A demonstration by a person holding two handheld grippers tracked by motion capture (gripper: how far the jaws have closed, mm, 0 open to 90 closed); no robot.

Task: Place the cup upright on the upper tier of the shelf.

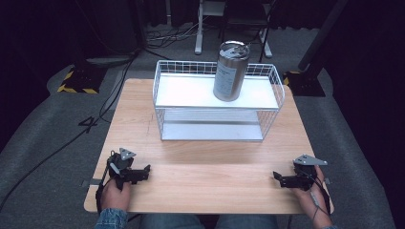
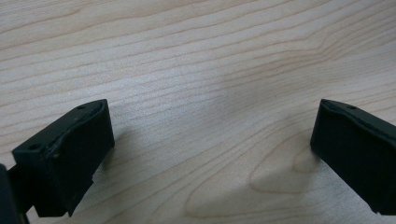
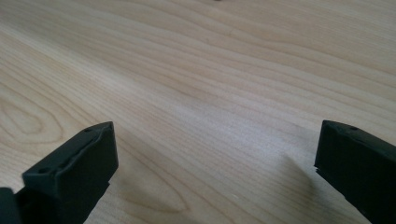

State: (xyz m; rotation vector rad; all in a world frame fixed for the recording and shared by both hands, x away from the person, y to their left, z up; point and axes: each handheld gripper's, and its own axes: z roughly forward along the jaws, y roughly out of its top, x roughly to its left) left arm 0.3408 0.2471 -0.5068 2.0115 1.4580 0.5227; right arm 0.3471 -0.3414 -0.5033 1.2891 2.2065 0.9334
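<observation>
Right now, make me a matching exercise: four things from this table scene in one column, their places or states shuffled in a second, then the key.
Things:
1. steel tumbler
2. wire rack
3. left gripper
4. right gripper

Places or states:
A. open, at the table's near right edge
B. standing on the top shelf
C. open, at the table's near left edge
D. set mid-table, lower shelf bare

Pairs: 1-B, 2-D, 3-C, 4-A
</observation>
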